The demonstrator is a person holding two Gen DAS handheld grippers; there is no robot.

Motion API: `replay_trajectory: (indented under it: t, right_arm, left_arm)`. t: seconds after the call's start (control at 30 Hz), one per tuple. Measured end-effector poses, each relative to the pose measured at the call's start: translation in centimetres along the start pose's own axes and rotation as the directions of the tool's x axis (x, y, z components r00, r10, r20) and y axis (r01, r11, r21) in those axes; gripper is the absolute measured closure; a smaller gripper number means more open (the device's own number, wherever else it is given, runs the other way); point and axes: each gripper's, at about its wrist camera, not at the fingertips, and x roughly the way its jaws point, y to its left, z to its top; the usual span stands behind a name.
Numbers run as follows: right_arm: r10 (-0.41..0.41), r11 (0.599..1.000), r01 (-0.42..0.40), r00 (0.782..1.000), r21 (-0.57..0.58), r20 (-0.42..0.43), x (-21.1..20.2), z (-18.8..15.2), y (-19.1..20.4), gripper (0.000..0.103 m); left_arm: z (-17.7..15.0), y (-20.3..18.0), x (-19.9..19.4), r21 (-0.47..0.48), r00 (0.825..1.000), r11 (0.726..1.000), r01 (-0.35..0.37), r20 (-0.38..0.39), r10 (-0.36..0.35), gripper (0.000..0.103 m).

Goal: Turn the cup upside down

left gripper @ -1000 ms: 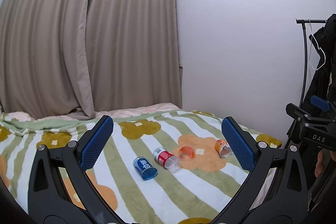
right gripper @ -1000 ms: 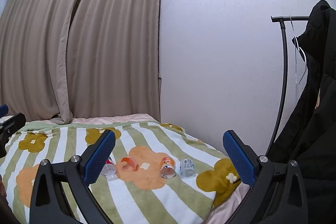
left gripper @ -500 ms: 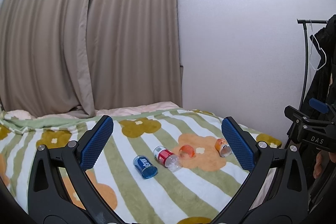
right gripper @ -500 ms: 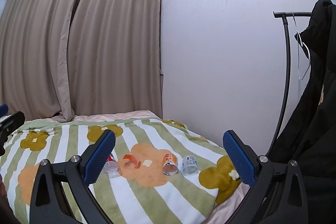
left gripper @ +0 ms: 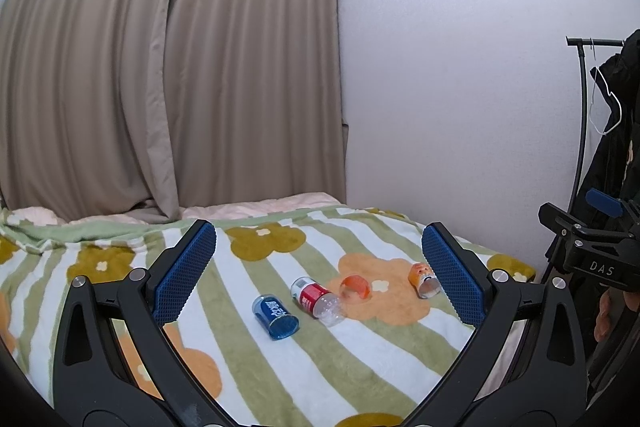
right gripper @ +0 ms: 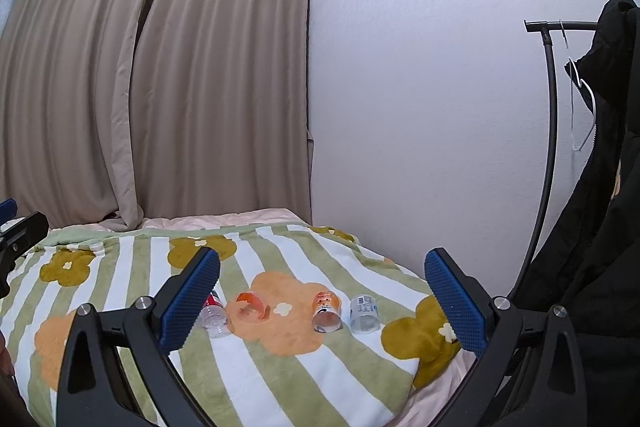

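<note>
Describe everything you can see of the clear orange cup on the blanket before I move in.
The orange cup is small, translucent and plastic-looking, with a clear orange tint. It lies tipped on its side on the blanket, over an orange flower print, open end facing roughly toward the cameras. The red-labelled bottle lies close on its left, apparently just touching or nearly so; the orange-printed cup lies apart on its right. Neither gripper touches it; both hang back with jaws wide. It looks empty.

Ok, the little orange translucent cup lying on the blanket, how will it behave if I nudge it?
The orange cup lies on its side, so it will probably roll. It looks thin and empty, likely light. The soft blanket may damp that.
</note>
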Motion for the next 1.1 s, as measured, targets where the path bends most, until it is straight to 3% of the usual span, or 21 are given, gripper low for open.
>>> replay_trajectory:
  t: [0.67,1.1]
  right_arm:
    - [0.009,1.000,-0.009,1.000,0.000,-0.017,0.0,-0.2,0.2,0.001]
    - [0.034,0.999,-0.033,0.994,0.009,-0.102,4.7,-0.6,0.5,0.001]
  left_arm:
    - [-0.3,0.4,0.3,-0.008,1.000,1.000,0.001,-0.018,-0.001,0.000]
    - [-0.6,1.5,3.9,-0.008,0.997,1.000,0.004,-0.078,-0.005,0.000]
